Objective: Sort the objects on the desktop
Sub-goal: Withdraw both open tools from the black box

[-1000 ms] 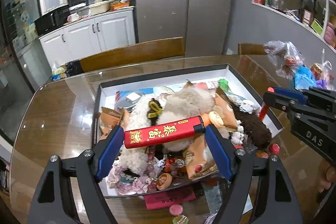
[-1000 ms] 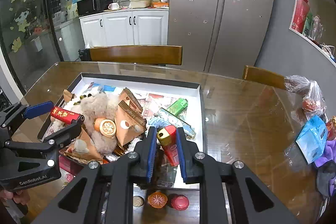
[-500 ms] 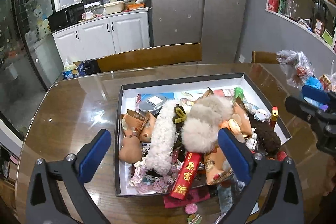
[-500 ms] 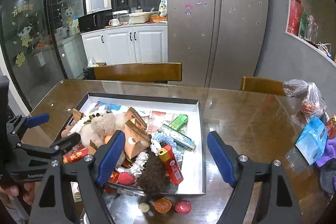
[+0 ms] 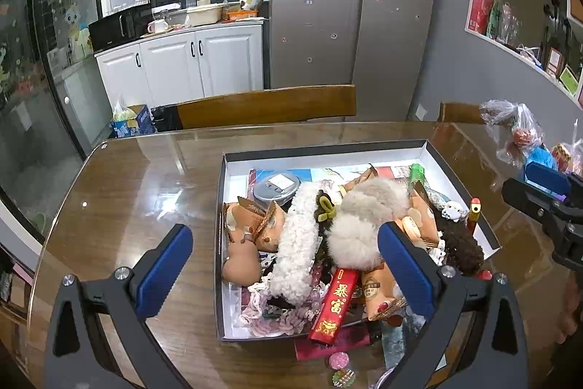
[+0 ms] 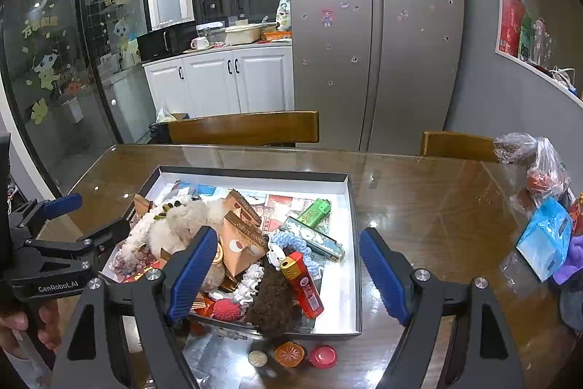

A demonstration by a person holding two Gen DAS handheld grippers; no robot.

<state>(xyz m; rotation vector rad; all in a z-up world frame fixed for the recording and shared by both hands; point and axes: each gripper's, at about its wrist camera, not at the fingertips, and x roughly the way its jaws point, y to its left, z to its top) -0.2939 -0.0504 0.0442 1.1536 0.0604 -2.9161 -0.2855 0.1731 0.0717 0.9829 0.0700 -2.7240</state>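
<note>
Nearest you, both tools are empty. Your left gripper (image 5: 284, 265) stands with its jaws spread wide, the blue pads well apart over the front of the box and touching nothing. Your right gripper (image 6: 288, 274) is likewise parted, with no object between its pads; it hangs above the near right corner of the box.

Work outstanding, in my judgement: several small items remain on the table (image 5: 120, 206) just in front of the box. The right view shows a pale disc (image 6: 258, 358), an orange disc (image 6: 289, 354) and a red cap (image 6: 323, 356). The left view shows a dark red card (image 5: 339, 341) partly under the box edge and two small round pieces beside it.

Work done, as it lies: the box (image 5: 324, 148) is heaped. The red lighter with gold characters (image 5: 333, 305) rests tilted over the front rim. The second red lighter (image 6: 302, 285) lies inside near the right wall, beside a brown fuzzy item (image 6: 271, 301). Plush pieces, snack packets and a green lighter (image 6: 314, 212) fill the middle and rear.

Farther off, bagged goods (image 6: 539, 177) sit at the table's right edge, unsorted. I judge the sorting well advanced but not complete.
</note>
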